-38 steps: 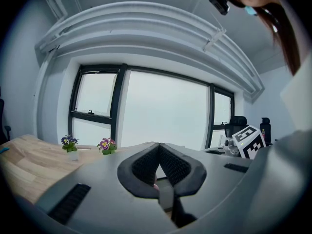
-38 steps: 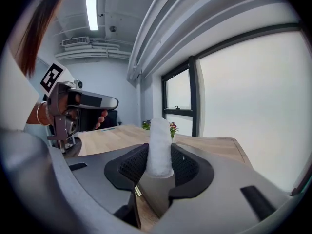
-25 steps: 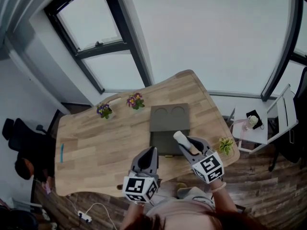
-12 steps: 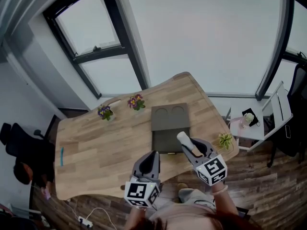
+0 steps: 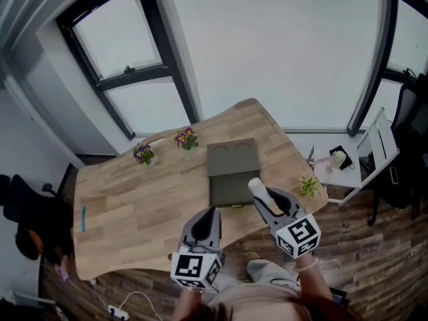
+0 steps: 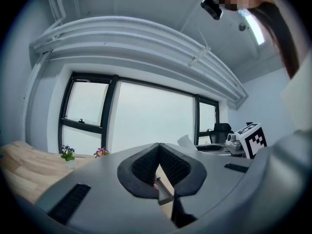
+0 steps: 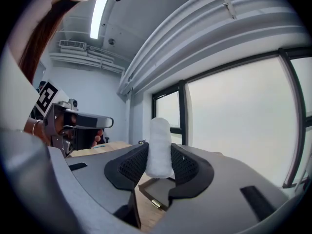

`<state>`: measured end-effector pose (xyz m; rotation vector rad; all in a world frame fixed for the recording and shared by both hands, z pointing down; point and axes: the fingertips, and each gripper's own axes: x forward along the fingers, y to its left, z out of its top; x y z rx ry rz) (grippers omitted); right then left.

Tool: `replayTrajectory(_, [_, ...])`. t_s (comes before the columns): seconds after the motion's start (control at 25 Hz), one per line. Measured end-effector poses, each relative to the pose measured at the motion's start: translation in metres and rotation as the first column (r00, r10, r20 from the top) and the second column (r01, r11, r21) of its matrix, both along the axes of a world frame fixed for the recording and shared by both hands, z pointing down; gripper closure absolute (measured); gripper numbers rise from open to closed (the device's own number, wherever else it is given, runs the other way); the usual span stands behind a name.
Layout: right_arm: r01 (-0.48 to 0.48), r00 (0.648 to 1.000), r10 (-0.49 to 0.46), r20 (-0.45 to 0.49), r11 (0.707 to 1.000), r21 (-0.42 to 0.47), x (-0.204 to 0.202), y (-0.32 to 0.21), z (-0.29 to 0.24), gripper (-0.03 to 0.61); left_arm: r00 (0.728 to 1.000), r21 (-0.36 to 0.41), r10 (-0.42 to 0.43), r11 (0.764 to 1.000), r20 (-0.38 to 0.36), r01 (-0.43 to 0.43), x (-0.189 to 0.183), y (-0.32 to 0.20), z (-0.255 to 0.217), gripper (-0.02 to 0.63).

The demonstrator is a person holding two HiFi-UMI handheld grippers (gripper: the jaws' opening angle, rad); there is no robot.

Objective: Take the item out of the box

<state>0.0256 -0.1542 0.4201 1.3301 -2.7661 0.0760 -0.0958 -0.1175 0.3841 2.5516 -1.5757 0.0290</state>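
1 wood table point(image 5: 134, 206) w/ open box point(image 5: 231, 187) by big windows point(image 5: 127, 39), plank floor point(image 5: 364, 259).

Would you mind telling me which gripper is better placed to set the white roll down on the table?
Right. The right gripper is shut on the white roll, near the open box on the table. The left gripper is shut on nothing, so it would need a handover.

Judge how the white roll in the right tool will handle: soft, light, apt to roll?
The roll looks fuzzy and cloth-like, so probably soft and light. The right tool pinches its lower part and it sticks out straight, so likely stiff enough not to flop. Being round, it may roll if laid on the table.
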Motion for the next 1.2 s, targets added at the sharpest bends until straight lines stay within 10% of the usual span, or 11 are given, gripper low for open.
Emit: replayTrajectory(1.2, [-0.027, 1.000, 0.026, 0.005, 0.998, 0.048, -0.003, 0.063, -0.031, 0.445, 0.997, 0.057, 0.081, 0.995, 0.013, -0.082, -0.001, 0.056, -0.025, 0.614])
